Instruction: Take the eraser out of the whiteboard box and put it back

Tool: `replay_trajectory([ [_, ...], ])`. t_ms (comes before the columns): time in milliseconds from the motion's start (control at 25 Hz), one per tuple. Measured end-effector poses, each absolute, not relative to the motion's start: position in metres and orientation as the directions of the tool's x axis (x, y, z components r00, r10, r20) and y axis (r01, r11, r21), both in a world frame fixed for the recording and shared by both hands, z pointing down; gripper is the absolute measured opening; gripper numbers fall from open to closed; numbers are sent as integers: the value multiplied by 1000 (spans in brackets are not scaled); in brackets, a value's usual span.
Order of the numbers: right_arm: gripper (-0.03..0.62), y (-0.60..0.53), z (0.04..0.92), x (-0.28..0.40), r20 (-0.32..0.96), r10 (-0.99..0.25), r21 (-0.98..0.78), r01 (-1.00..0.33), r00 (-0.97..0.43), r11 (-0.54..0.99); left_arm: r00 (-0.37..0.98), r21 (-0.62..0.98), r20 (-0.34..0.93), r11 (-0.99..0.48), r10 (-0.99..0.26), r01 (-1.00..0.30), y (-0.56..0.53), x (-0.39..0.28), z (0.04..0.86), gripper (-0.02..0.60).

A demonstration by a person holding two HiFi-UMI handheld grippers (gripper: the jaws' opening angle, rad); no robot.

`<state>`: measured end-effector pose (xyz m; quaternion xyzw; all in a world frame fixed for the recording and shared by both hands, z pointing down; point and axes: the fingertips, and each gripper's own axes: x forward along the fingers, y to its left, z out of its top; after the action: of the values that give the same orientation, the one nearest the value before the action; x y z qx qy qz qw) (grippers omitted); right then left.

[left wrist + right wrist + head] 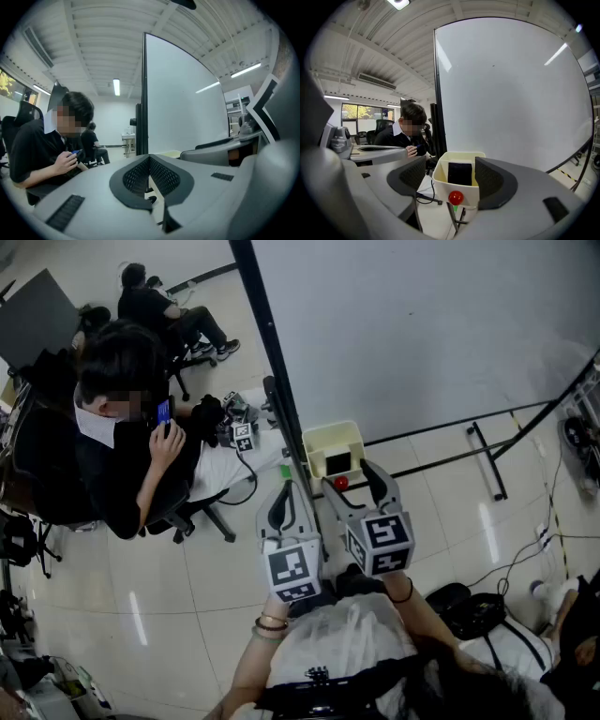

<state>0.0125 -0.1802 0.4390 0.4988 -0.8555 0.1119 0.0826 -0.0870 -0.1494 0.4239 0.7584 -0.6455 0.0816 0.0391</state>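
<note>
The eraser (460, 172) stands in the whiteboard box (440, 185), either awaiting removal or already returned; my right claw (450, 171) is spread before it, my left claw (149, 161) pressed together.
</note>
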Motion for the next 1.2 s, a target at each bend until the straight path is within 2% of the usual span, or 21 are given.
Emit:
replay_trajectory([
  [320, 367, -186, 460, 21, 327, -840, -115, -901, -432, 419, 147, -43, 180, -157, -973, -987, -147, -92, 427, 3],
  [520, 397, -202, 482, 5, 399, -805, -267, -895, -439, 356, 153, -32, 189, -161, -970, -986, -149, -91, 432, 3],
  [720, 397, -225, 487, 0, 494, -797, -97, -933, -348, 348, 148, -27, 188, -156, -971, -987, -146, -92, 432, 3],
  [760, 350, -228, 490, -4, 506, -789, -85, -931, -348, 356, 147, -25, 188, -155, -971, -988, -146, -93, 433, 3],
  [840, 334, -231, 495, -6, 507, -798, -48, -934, -328, 353, 147, -21, 187, -154, -971, -988, -145, -93, 434, 3],
  [920, 276, -232, 496, -3, 487, -815, 0, -933, -314, 359, 147, -18, 183, -153, -972, -988, -145, -94, 433, 3],
  [1200, 270, -218, 461, 2, 365, -845, 2, -908, -390, 419, 155, 19, 124, -154, -980, -988, -144, -100, 421, 3],
])
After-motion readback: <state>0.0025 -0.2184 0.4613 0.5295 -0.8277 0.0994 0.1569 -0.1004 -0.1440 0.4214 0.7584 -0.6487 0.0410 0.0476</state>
